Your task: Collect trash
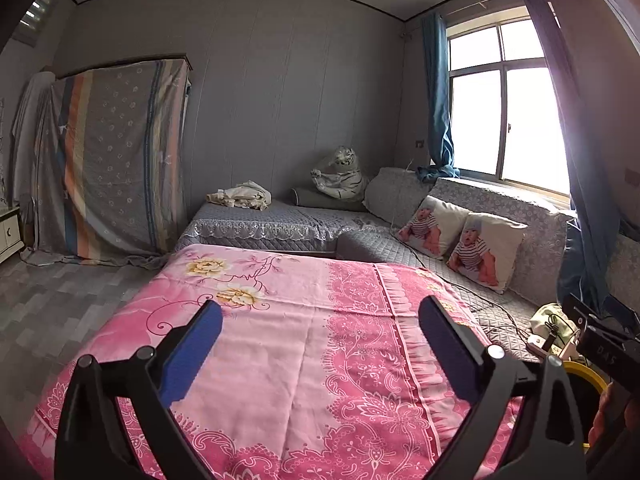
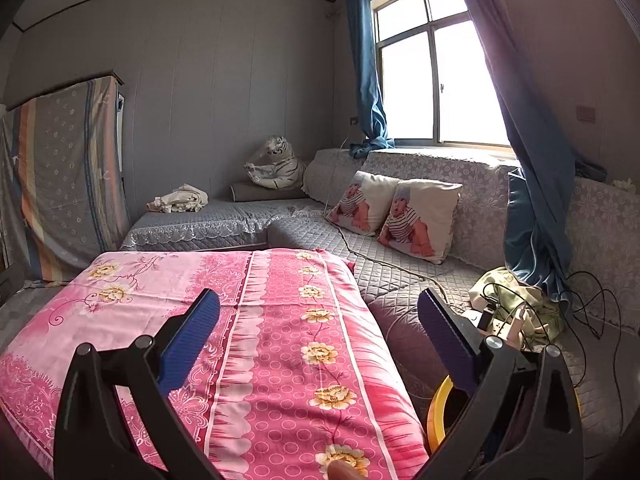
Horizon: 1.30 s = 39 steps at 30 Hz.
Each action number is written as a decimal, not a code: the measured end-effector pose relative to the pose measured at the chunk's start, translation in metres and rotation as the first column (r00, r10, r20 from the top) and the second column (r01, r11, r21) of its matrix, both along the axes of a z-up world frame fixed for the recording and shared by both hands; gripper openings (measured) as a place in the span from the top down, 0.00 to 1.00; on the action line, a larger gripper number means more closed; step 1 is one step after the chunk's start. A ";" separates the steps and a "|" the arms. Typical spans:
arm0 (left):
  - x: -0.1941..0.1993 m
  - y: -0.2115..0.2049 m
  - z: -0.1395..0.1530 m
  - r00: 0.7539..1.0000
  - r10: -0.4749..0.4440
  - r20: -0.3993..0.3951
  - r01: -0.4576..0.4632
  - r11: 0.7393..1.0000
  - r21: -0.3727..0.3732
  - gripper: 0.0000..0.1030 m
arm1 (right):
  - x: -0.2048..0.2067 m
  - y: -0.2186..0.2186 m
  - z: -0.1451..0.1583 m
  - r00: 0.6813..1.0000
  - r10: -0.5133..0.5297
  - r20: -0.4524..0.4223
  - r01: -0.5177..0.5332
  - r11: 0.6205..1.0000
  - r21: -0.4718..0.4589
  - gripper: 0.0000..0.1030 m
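My left gripper (image 1: pixel 320 312) is open and empty above a table covered in a pink flowered cloth (image 1: pixel 288 344). My right gripper (image 2: pixel 318 302) is also open and empty, over the same cloth (image 2: pixel 272 340) near its right edge. A yellow-rimmed bin (image 2: pixel 440 412) stands low between the table and the sofa; its rim also shows in the left wrist view (image 1: pixel 584 376). No trash shows on the cloth. The right gripper's body (image 1: pixel 600 340) shows at the left view's right edge.
A grey L-shaped sofa (image 2: pixel 400 280) runs behind and to the right, with two baby-print cushions (image 2: pixel 420 216), a plush tiger (image 2: pixel 276 168) and crumpled cloth (image 2: pixel 180 200). A power strip with cables (image 2: pixel 508 324) lies on a green bag. A covered wardrobe (image 1: pixel 112 160) stands left.
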State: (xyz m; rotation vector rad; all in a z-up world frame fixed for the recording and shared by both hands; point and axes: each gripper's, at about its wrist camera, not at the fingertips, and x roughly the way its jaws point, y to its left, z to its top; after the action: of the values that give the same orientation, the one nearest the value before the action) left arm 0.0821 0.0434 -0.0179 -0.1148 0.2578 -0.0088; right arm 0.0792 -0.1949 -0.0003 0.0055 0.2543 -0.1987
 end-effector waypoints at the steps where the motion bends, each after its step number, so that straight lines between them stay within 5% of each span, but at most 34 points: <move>1: -0.005 -0.001 0.003 1.000 0.003 0.011 -0.003 1.000 0.002 0.08 | -0.004 0.003 0.003 1.000 -0.005 0.018 0.005 1.000 -0.011 0.08; 15: -0.047 -0.016 0.026 0.993 -0.007 0.114 0.005 1.000 0.016 0.08 | -0.040 0.002 0.015 0.995 0.026 0.096 -0.030 0.999 0.041 0.08; 39: -0.039 -0.023 0.019 0.996 -0.036 0.077 0.038 0.999 -0.016 0.08 | -0.034 -0.007 0.004 0.998 0.019 0.065 -0.025 0.995 0.092 0.08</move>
State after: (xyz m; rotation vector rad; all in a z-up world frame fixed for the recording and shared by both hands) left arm 0.0435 0.0208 0.0006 -0.1270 0.1829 -0.0523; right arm 0.0451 -0.2021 0.0036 0.1009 0.1994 -0.1643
